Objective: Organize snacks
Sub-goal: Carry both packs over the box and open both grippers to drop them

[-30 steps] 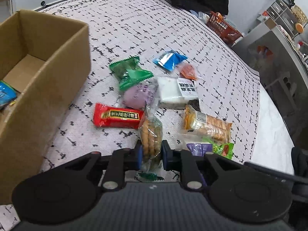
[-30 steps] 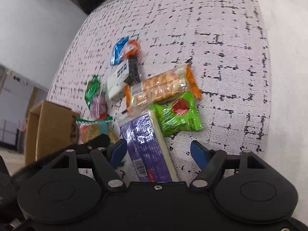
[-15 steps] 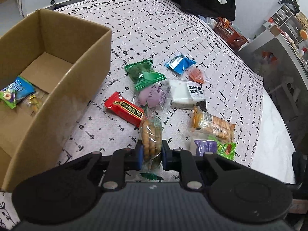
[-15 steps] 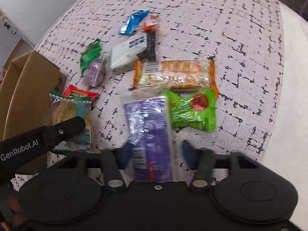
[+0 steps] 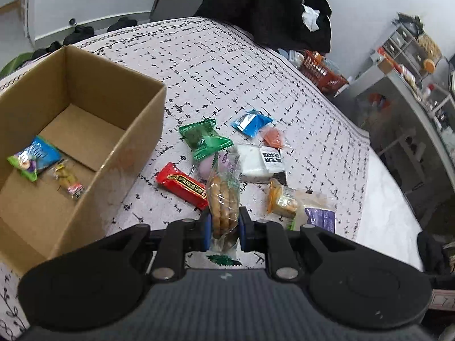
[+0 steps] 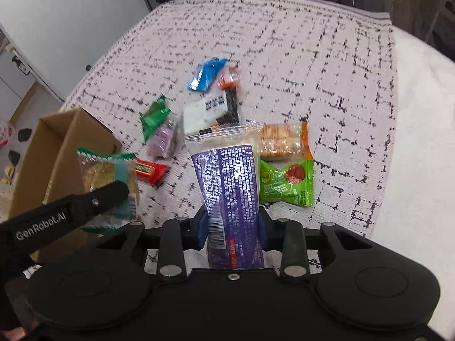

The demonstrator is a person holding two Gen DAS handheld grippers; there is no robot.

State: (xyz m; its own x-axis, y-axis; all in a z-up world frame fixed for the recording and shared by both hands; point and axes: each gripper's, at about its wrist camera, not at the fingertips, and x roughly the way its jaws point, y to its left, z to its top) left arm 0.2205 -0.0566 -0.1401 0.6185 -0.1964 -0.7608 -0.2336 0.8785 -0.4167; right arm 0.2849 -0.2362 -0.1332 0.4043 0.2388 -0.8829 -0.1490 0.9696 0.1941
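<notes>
My left claw pinches a clear cookie pack. My right claw is closing on a purple pack. More snacks lie on the bed beside the brown box.

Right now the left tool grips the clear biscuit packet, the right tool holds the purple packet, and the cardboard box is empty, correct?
Not quite: the cardboard box is not empty. The left wrist view shows two snack packets inside. The left tool does grip the biscuit packet, and the right tool holds the purple packet.

Even, bright indoor light, soft faint shadows, strong fisheye bending at the borders, slight motion blur on the snack packets in the right wrist view, glare on plastic wrappers
</notes>
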